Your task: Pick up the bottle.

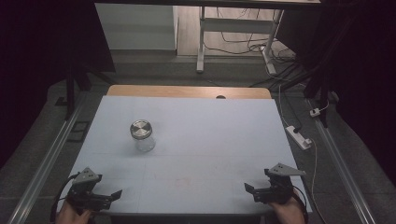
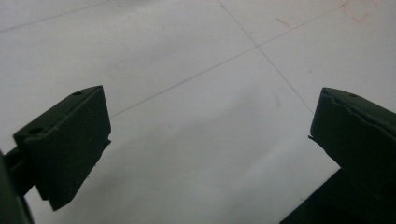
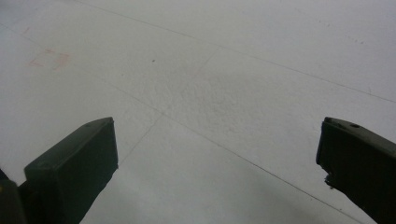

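Observation:
A clear glass jar (image 1: 143,136) with a silver metal lid stands upright on the white table top (image 1: 196,140), left of centre. My left gripper (image 1: 112,196) rests at the near left corner, well short of the jar, with its jaws spread wide and nothing between them. At the near right corner my right gripper (image 1: 252,190) is likewise open and empty. In the left gripper view the two black fingers (image 2: 70,144) frame bare white surface around the left gripper (image 2: 210,133). The right gripper view gives the same picture for the right gripper (image 3: 217,158).
A wooden strip (image 1: 187,91) runs along the table's far edge. Metal rails (image 1: 46,163) flank the table on both sides. A white power strip (image 1: 299,136) and cables lie on the floor at the right. Desk legs (image 1: 201,42) stand beyond.

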### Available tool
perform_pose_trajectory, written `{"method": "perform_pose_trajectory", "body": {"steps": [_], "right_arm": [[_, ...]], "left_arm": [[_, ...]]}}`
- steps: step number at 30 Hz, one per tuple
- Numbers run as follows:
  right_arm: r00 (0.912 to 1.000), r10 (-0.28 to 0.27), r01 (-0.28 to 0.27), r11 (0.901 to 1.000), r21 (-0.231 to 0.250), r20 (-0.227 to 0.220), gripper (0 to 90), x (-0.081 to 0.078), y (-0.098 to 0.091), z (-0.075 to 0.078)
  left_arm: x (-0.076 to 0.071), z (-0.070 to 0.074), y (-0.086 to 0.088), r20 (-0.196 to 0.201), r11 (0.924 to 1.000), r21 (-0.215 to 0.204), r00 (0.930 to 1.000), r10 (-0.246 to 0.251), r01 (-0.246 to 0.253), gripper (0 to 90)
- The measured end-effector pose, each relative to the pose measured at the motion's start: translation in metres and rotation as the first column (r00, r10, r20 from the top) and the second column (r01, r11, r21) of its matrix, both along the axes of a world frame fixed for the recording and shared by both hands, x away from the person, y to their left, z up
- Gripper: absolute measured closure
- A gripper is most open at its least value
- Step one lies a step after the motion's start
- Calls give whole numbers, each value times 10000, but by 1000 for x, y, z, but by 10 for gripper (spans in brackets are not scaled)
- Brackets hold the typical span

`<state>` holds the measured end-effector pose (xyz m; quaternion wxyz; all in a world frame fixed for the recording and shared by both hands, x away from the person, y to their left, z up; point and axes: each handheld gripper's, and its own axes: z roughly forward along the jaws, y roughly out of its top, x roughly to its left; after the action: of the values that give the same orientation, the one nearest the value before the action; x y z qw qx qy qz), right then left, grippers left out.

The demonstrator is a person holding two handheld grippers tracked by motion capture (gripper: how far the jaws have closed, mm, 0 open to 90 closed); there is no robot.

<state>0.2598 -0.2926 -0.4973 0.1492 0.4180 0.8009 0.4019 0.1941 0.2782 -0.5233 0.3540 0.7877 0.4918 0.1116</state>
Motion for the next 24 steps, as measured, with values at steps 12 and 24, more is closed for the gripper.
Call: {"method": "perform_pose_trajectory", "body": {"steps": [12, 24], "right_arm": [[10000, 39, -39, 10000, -23, -61, 0, 1, 0, 0], [10000, 27, -28, 9997, -223, -84, 0, 1, 2, -1]], "left_arm": [[12, 1, -6, 386, 9993, 311, 9990, -233, 221, 0], [36, 0, -11, 999, 9984, -118, 9935, -538, 553, 2]]}}
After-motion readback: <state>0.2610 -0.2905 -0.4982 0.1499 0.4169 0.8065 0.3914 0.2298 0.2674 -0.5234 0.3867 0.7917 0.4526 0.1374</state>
